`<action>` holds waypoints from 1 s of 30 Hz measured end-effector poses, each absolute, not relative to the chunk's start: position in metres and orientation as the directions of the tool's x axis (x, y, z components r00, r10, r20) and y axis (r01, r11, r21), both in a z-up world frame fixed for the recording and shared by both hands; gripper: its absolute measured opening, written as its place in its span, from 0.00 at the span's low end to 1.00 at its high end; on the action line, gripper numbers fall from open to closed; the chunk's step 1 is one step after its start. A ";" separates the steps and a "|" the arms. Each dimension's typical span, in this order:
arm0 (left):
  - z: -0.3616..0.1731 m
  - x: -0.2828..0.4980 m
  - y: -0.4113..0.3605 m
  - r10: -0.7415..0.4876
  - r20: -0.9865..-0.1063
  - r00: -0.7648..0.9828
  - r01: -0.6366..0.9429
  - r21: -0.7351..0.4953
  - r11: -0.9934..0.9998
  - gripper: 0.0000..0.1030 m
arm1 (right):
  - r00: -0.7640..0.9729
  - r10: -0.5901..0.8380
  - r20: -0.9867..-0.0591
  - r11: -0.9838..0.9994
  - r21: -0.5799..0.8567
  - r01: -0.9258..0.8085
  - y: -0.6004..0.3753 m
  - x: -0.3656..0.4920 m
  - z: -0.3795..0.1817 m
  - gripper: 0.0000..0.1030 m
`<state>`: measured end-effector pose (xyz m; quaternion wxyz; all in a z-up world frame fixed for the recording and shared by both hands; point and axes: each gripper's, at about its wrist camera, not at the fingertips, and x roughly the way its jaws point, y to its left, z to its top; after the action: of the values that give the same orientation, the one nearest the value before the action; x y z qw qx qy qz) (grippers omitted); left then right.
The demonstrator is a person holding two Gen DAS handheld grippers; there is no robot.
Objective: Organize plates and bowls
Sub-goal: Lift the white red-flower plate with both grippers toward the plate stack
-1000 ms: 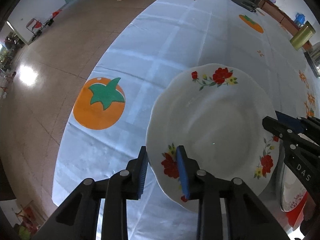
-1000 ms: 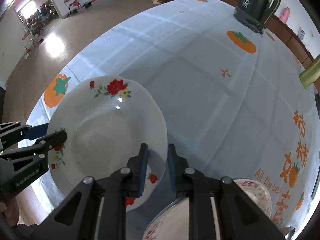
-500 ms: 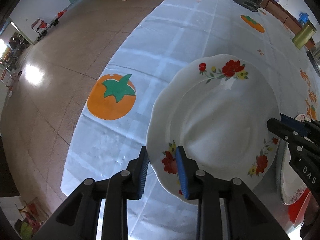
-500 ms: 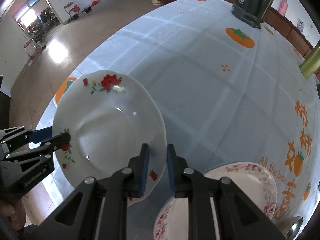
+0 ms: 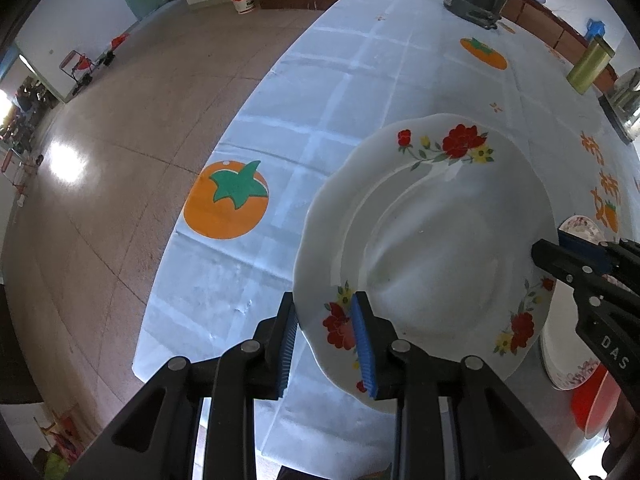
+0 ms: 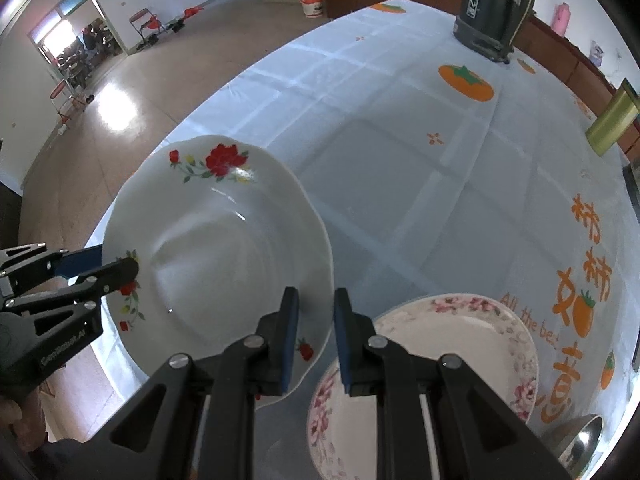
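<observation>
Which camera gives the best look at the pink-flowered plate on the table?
The right wrist view. There the pink-flowered plate shows most of its face and patterned rim, though the right tool covers part. The left wrist view catches only a sliver of it behind the red-flowered plate.

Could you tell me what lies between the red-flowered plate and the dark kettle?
Only bare tablecloth, seen in both wrist views, between plate and kettle.
</observation>
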<state>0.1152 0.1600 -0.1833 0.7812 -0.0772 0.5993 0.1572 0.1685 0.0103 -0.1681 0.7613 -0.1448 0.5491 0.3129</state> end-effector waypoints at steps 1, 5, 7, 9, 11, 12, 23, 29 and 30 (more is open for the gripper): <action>-0.182 0.115 0.159 0.153 -0.960 0.234 -0.337 0.068 0.939 0.29 | 0.202 0.321 -0.925 0.762 0.125 -0.635 0.009 0.168 -0.166 0.17; -0.180 0.114 0.157 0.153 -0.959 0.238 -0.335 0.067 0.940 0.29 | 0.211 0.325 -0.922 0.763 0.124 -0.635 0.005 0.165 -0.160 0.17; -0.177 0.114 0.154 0.152 -0.958 0.243 -0.333 0.065 0.941 0.29 | 0.212 0.326 -0.921 0.764 0.124 -0.633 0.002 0.164 -0.159 0.17; -0.174 0.115 0.151 0.152 -0.956 0.249 -0.326 0.065 0.943 0.29 | 0.215 0.327 -0.920 0.767 0.126 -0.630 -0.002 0.162 -0.156 0.17; -0.172 0.115 0.147 0.149 -0.956 0.254 -0.320 0.062 0.945 0.29 | 0.219 0.327 -0.920 0.769 0.124 -0.627 -0.005 0.162 -0.154 0.17; -0.171 0.115 0.145 0.148 -0.955 0.256 -0.317 0.061 0.946 0.29 | 0.220 0.326 -0.919 0.771 0.124 -0.625 -0.008 0.161 -0.154 0.17; -0.163 0.116 0.123 0.141 -0.951 0.275 -0.277 0.062 0.959 0.29 | 0.240 0.324 -0.915 0.793 0.124 -0.597 -0.032 0.157 -0.145 0.17; -0.158 0.116 0.110 0.141 -0.947 0.288 -0.255 0.066 0.965 0.29 | 0.250 0.321 -0.913 0.806 0.125 -0.579 -0.048 0.153 -0.143 0.17; -0.157 0.116 0.108 0.139 -0.947 0.290 -0.251 0.065 0.966 0.29 | 0.251 0.321 -0.913 0.808 0.125 -0.576 -0.050 0.151 -0.143 0.17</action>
<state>0.1165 0.1076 -0.1572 0.8016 -0.0478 0.5834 0.1218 0.1515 -0.0499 -0.1427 0.7820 -0.1181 0.5407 0.2867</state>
